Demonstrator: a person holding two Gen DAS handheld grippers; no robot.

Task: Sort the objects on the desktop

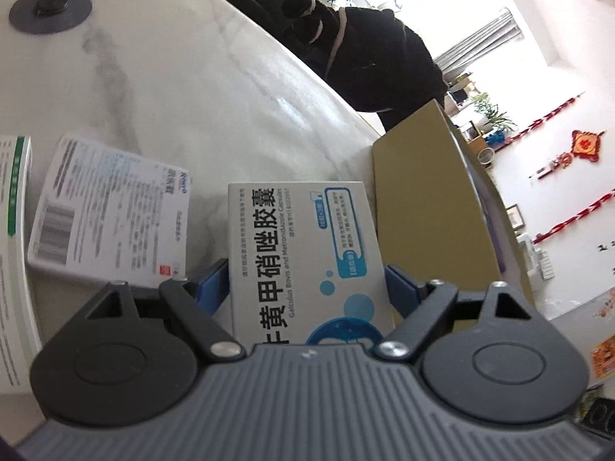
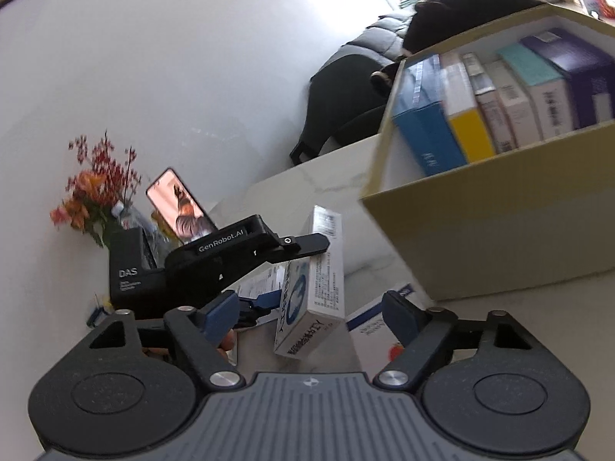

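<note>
My left gripper (image 1: 305, 269) clamps capsule box (image 1: 303, 253) by long edges, centre frame, lifted off marble table (image 1: 173, 88) beside cardboard storage box (image 2: 480, 226), likely destination. My right gripper (image 2: 311, 307) gapes wide, empty.

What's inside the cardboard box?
The cardboard box holds a row of medicine boxes standing on edge: blue, yellow, pale, teal, purple. Its near wall hides their lower parts and the bottom.
</note>
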